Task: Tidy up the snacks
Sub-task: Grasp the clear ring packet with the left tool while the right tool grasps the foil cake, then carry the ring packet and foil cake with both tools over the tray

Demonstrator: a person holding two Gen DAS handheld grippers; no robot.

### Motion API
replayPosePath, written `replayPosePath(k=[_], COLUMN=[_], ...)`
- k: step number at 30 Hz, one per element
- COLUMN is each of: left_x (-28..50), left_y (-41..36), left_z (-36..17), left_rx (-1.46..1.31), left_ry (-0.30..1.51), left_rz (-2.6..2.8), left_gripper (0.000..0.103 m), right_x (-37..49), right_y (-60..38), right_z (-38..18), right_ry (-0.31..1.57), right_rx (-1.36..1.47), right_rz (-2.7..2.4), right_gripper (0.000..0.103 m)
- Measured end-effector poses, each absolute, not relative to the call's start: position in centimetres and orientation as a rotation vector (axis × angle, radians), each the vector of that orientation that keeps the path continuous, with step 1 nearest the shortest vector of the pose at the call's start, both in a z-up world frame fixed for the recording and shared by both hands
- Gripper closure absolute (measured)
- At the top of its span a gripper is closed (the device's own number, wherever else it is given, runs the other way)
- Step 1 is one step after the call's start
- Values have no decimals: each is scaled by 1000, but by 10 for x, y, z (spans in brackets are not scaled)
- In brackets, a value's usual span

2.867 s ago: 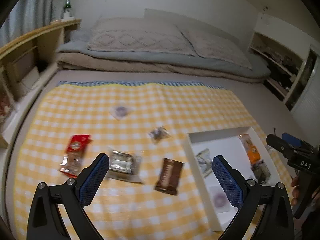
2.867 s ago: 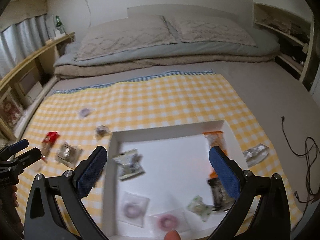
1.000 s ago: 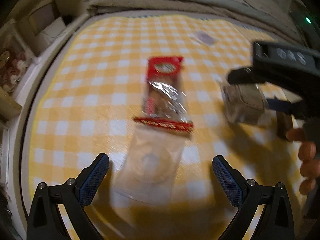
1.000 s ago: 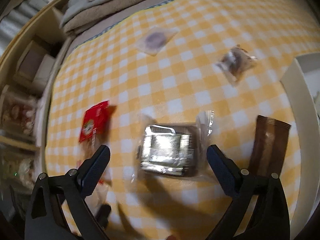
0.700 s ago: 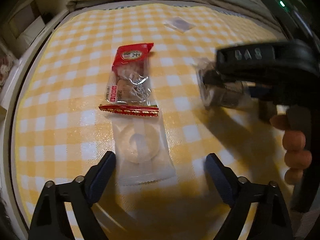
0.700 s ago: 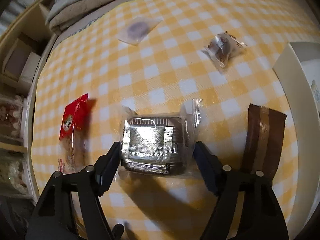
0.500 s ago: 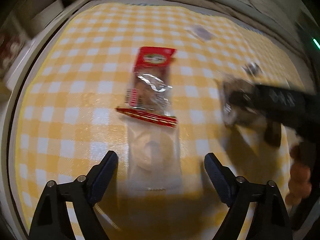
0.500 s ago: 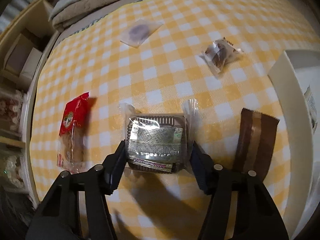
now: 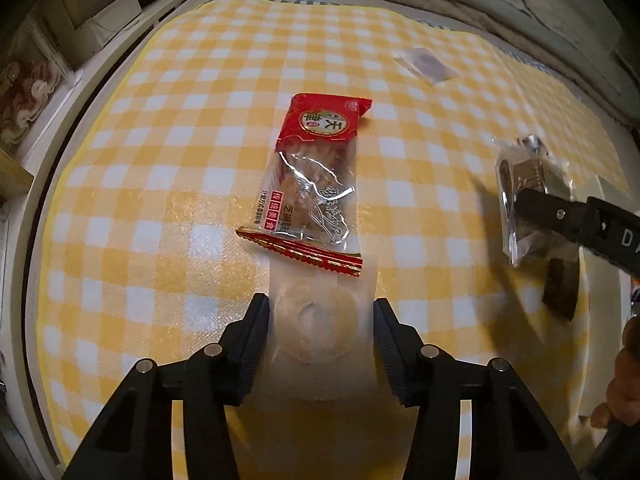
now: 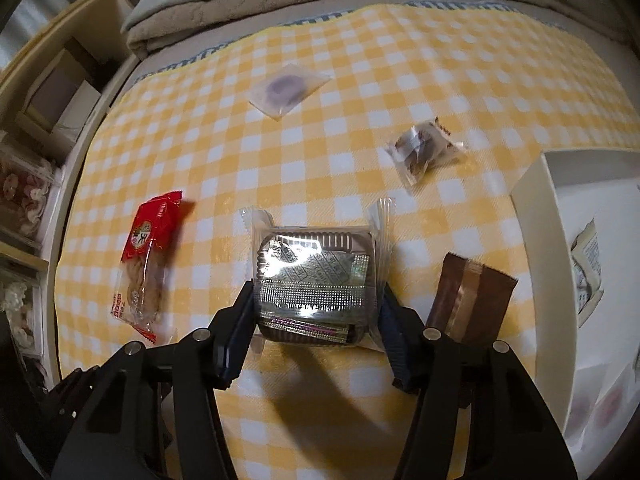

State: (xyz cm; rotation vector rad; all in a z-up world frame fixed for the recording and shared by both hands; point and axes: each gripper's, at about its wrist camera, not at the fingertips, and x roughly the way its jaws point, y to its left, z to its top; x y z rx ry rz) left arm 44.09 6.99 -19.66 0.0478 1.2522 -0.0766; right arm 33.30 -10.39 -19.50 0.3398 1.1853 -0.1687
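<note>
Step in hand, as judged: a double pick-up, each gripper closing on one snack for transfer to the white tray.

Left gripper (image 9: 322, 326): its pads sit against both edges of a clear-wrapped ring biscuit (image 9: 320, 330) lying on the yellow checked cloth (image 9: 168, 184). It appears clamped on the packet, though the wrapper is soft and the hold is not proven. The packet's far end touches the serrated edge of a red-topped pastry packet (image 9: 312, 184).

Right gripper (image 10: 316, 320): closed on the sides of a foil-lidded cake tray in clear wrap (image 10: 316, 276), which rests on the cloth. Just right of that cake lies a brown bar wrapper (image 10: 472, 300); beyond the bar stands the white tray (image 10: 536, 216), already holding packets.

Next move, as judged: lift both clear of the cloth without dragging the red packet or the brown bar, then carry right to the tray.

Far from the cake: a twisted-wrap sweet (image 10: 424, 150), then a purple ring biscuit packet (image 10: 286, 88).

Views compared: only the right wrist view shows the tray interior and the sweet. Only the left wrist view shows the ring biscuit being held.
</note>
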Motion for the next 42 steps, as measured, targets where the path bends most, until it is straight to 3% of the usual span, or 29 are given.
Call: replayPosePath(k=[9, 28, 42], left_x=[421, 363, 350], left_y=[40, 42, -18], left_z=[-158, -55, -41], left_rx=[74, -143, -116], left_ry=[1170, 848, 790], left_rz=[-174, -176, -266], left_gripper=[53, 53, 53], right_x=[323, 269, 219], right_y=[-103, -136, -210], right_z=[-164, -82, -39], right_ry=[1107, 905, 817], right_rx=[281, 186, 139], right_rz=[-122, -75, -133], right_gripper=[45, 45, 45])
